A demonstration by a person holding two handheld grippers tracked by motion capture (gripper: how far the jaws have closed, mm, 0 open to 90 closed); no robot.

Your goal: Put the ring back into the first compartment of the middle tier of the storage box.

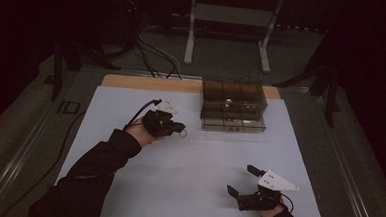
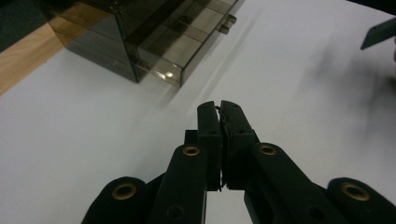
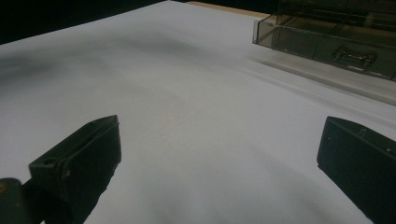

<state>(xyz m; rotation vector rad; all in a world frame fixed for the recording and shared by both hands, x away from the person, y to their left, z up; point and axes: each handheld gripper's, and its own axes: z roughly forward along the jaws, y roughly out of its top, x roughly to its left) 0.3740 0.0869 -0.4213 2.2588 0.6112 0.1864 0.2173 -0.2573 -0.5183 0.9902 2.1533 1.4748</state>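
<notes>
A smoky see-through drawer box (image 1: 233, 105) stands at the back of the white mat (image 1: 192, 173). My left gripper (image 1: 179, 128) hovers just left of the box, shut on a thin dark cord. A small loop of the cord (image 1: 183, 133) hangs at its tip. In the left gripper view the jaws (image 2: 220, 108) are pressed together with the cord's thin line between them, and the box (image 2: 154, 42) lies ahead on the left. My right gripper (image 1: 242, 180) rests low at the mat's front right, open and holding nothing. Its own view shows the box (image 3: 336, 42) far ahead on the right.
A strip of bare wooden tabletop (image 1: 147, 82) shows behind the mat. Dark cables (image 1: 154, 51) and a white metal frame (image 1: 230, 20) stand on the floor beyond the table. A cable (image 1: 61, 146) trails off the table's left side.
</notes>
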